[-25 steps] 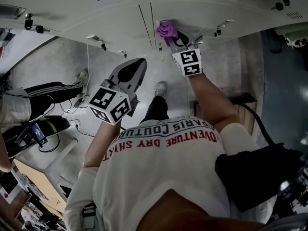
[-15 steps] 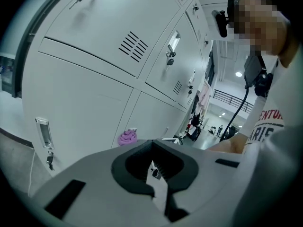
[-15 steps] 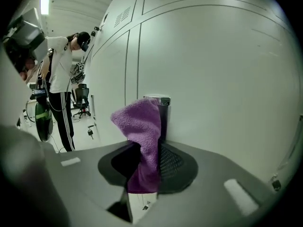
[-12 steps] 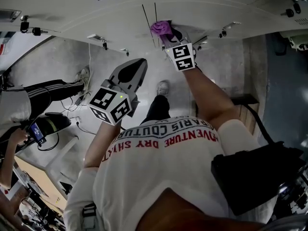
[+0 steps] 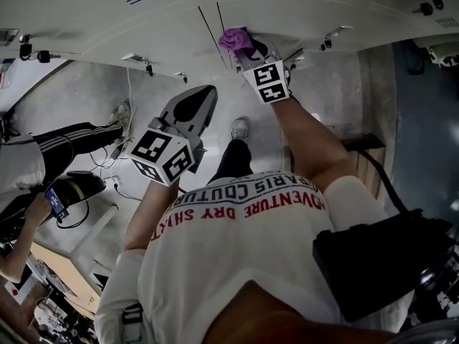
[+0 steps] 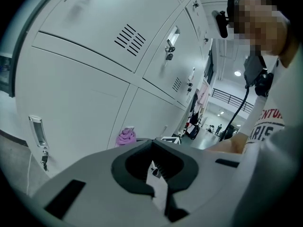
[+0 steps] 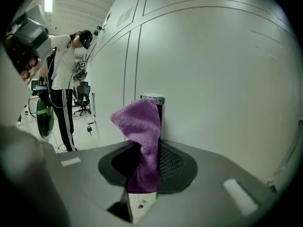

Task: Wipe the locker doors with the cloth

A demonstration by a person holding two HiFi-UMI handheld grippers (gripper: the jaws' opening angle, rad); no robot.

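A purple cloth [image 5: 235, 40] is pinched in my right gripper [image 5: 246, 49] and pressed against the pale grey locker doors [image 5: 165, 27], beside a vertical door seam. In the right gripper view the cloth [image 7: 141, 126] stands up out of the jaws of the right gripper [image 7: 144, 167] and touches the door [image 7: 213, 70] by a small metal handle [image 7: 152, 98]. My left gripper [image 5: 193, 107] hangs lower and to the left, away from the lockers, shut and holding nothing. Its own view, over the left gripper [image 6: 155, 170], shows the doors [image 6: 85, 93] and the distant cloth [image 6: 126, 137].
A person in striped track trousers [image 5: 68, 138] stands at the left holding a device; cables lie on the floor near them. Keys hang from locker locks [image 5: 148, 66]. A black bag [image 5: 380, 256] hangs at my right side. An office chair [image 7: 83, 96] stands down the aisle.
My right gripper has slid the cloth a little to the left along the locker door. The left gripper has stayed where it was.
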